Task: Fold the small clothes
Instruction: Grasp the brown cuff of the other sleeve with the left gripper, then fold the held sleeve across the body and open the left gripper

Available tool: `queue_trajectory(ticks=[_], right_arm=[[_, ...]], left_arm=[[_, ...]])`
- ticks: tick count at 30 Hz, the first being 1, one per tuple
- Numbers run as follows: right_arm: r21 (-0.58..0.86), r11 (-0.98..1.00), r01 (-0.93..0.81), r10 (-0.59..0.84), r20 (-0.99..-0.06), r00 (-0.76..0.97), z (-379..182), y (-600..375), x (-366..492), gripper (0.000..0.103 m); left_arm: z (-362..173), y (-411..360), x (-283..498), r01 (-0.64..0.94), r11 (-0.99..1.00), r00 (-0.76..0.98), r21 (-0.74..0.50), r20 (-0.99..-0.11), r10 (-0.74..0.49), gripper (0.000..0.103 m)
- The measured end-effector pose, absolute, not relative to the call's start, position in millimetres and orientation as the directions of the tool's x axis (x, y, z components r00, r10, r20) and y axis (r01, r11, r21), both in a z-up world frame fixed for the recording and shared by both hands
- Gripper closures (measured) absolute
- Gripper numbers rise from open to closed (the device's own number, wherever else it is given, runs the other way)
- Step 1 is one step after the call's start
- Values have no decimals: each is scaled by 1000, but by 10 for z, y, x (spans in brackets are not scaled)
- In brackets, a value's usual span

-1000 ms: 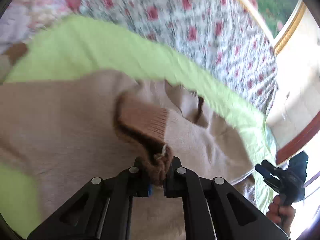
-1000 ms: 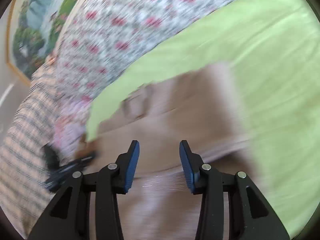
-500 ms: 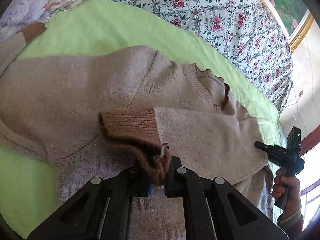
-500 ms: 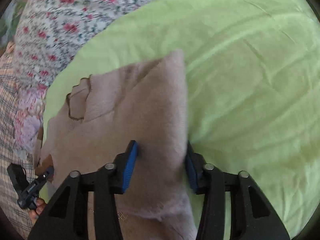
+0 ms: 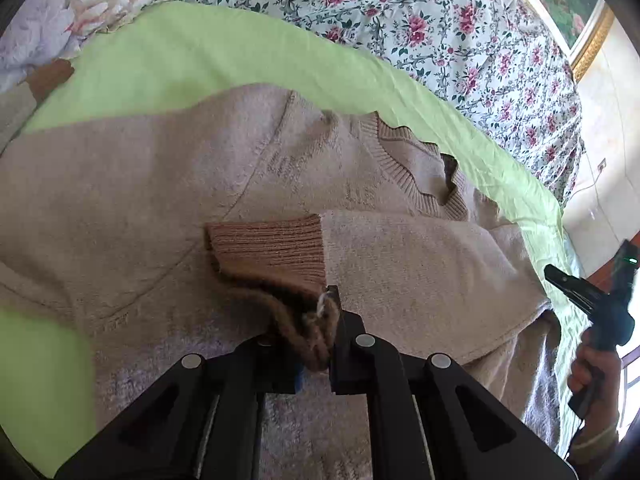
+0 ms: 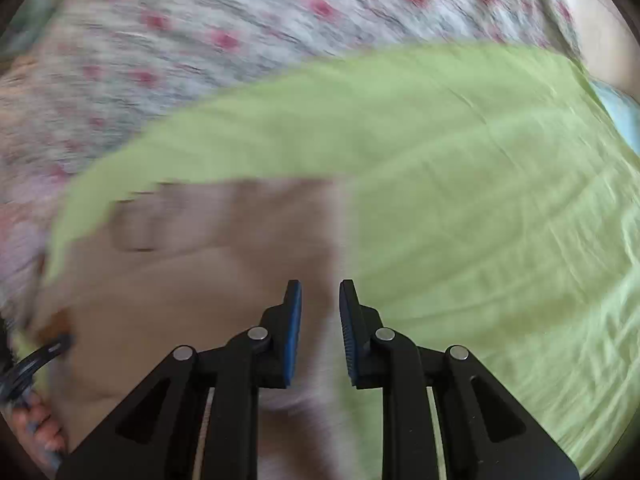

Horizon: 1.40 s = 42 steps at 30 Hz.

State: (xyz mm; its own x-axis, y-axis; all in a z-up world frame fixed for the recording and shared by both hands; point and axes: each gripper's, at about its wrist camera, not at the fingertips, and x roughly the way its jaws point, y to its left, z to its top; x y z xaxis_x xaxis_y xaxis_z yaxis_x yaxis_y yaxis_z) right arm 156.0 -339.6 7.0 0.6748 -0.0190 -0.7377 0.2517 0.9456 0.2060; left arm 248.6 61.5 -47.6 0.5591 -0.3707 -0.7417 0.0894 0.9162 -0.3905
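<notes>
A beige knit sweater [image 5: 132, 184] lies spread on a light green sheet [image 5: 224, 52]. Its right sleeve is folded across the chest, with the darker ribbed cuff [image 5: 272, 250] near the middle. My left gripper [image 5: 320, 344] is shut on the edge of that cuff, low over the sweater. In the blurred right wrist view, my right gripper [image 6: 320, 320] is open and empty, its jaws a small gap apart above the sweater's right edge [image 6: 224, 280]. The right gripper also shows in the left wrist view [image 5: 592, 300], held by a hand.
A floral bedspread [image 5: 420, 20] lies beyond the green sheet. The sweater's other cuff [image 5: 50, 76] rests at the far left. A gold picture frame [image 5: 592, 40] and a pale wall stand at the upper right. Bare green sheet [image 6: 500, 220] spreads to the right of the sweater.
My left gripper has lowered the cuff onto the sweater's chest and stays shut on it. My right gripper has narrowed its jaws and swung quickly, so its view is blurred.
</notes>
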Motion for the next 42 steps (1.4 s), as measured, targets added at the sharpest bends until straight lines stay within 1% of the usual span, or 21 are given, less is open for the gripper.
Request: queue_trajectory(ticks=[2,4,5,6,7,8,11,15,16,20,22,26,28,30,31,33,34,35,36,38,42], right_arm=[[217,951,220,34,-781,624,-98,-3236,1587,81],[195,942,271,10,-828,561,-325,-3269,1553,81],[223,934,278,22,-815,579,-349,-3306,1489,84],[259,921,290,37,-801,598,-331,-3367,1414,84],[281,909,309,40,-795,605,-286,-3401,1339,84],[301,902,309,46,-779,625,-209,-3396,1262,80],[381,889,253,120,-729,674,-70,-3292,1116,76],[455,875,165,225,-684,694,31,-3062,974,74],[474,870,139,256,-674,693,25,-2976,947,73],[498,865,63,336,-667,665,-45,-2640,964,64],[513,858,45,363,-664,653,-95,-2563,908,63],[530,848,34,398,-677,619,-206,-2400,960,63],[539,842,36,410,-681,606,-256,-2363,985,63],[547,836,40,417,-682,601,-273,-2339,993,63],[549,835,43,417,-682,601,-274,-2348,1001,63],[549,835,49,415,-685,599,-286,-2367,1001,63],[549,834,52,414,-685,600,-290,-2374,998,63],[551,832,55,412,-683,604,-291,-2384,990,63],[555,830,57,412,-679,607,-293,-2394,982,63],[561,826,56,414,-671,615,-282,-2397,979,63],[568,822,36,423,-652,629,-245,-2353,948,63]], left_arm=[[-475,600,2472,90,922,556,-376,-750,-360,94],[-461,627,2422,90,924,553,-372,-753,-357,90],[-446,663,2379,90,924,555,-373,-752,-357,87],[-424,719,2314,86,925,557,-371,-751,-353,86],[-402,779,2244,84,925,560,-371,-750,-352,82],[-380,842,2193,80,925,566,-370,-747,-348,77],[-278,1064,2040,43,937,597,-346,-744,-302,67],[-112,1421,1987,-18,954,635,-298,-741,-220,59],[-57,1535,2017,-43,961,647,-272,-741,-181,54],[149,1951,2296,-150,976,674,-157,-738,-15,28],[205,2136,2520,-194,976,669,-104,-742,54,21],[158,2405,3119,-245,969,612,-6,-776,150,21],[27,2543,3416,-257,966,564,17,-809,164,21],[-138,2640,3666,-276,958,507,81,-834,217,21],[-213,2670,3721,-280,954,490,106,-838,238,22],[-309,2730,3800,-290,945,474,148,-836,276,39],[-308,2737,3804,-290,945,476,150,-834,278,62],[-288,2754,3790,-283,949,485,135,-834,264,92],[-255,2787,3756,-268,960,500,81,-840,210,98],[-141,2839,3604,-266,964,552,-23,-823,133,99],[162,2632,3185,-202,968,661,-147,-750,24,99]])
